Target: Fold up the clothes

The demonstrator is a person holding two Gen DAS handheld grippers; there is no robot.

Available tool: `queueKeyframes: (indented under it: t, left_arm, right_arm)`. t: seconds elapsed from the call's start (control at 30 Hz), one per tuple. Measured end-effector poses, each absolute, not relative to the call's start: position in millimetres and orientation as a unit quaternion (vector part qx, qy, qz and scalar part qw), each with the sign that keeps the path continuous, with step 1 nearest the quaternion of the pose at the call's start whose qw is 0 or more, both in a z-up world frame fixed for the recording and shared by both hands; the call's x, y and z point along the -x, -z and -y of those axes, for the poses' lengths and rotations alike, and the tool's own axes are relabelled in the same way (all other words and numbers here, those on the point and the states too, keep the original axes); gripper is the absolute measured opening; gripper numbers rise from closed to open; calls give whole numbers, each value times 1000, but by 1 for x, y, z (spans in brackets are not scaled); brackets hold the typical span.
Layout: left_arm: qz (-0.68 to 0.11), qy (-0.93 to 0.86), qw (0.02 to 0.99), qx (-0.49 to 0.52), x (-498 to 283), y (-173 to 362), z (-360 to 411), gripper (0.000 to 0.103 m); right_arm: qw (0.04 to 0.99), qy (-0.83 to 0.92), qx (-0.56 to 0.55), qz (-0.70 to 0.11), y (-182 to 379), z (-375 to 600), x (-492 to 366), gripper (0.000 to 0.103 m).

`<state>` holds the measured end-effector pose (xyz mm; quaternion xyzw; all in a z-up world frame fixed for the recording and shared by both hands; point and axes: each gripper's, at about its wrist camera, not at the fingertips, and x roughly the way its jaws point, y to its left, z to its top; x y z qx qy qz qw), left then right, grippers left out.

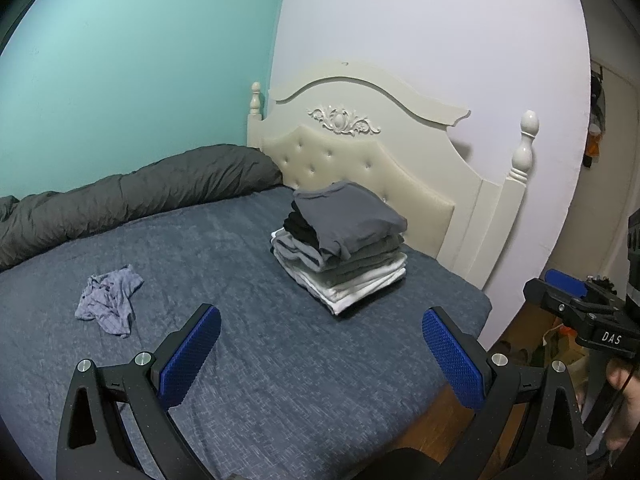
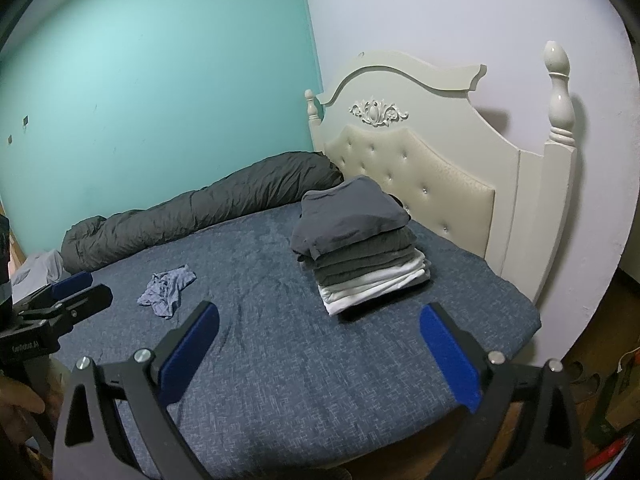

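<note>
A stack of folded clothes [image 1: 344, 240] [image 2: 360, 240], grey on top and white at the bottom, sits on the blue bed [image 1: 240, 360] [image 2: 280, 360] near the headboard. A crumpled light-blue checked garment [image 1: 110, 300] [image 2: 168, 288] lies loose on the bed's left side. My left gripper [image 1: 322, 334] hovers open over the near part of the bed, nothing between its blue pads. My right gripper [image 2: 318, 330] is also open and empty, held beside it. The right gripper shows at the right edge of the left wrist view [image 1: 576, 308].
A rolled dark grey duvet [image 1: 132, 204] [image 2: 200, 212] runs along the teal wall. The cream headboard [image 1: 384, 160] [image 2: 440, 160] stands behind the stack. Past the bed's right edge are a wooden floor and some clutter [image 2: 608, 400]. A hand [image 1: 624, 404] holds the right gripper.
</note>
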<state>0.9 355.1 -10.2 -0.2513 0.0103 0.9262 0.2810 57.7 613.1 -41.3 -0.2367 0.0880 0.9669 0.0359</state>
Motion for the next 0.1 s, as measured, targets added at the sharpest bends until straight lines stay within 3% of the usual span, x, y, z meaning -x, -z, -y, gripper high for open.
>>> queueKeyframes:
  t: [0.1]
  left_arm:
    - [-10, -926, 282, 251, 0, 10, -355, 103]
  right_arm:
    - [36, -967, 237, -90, 42, -615, -57, 101]
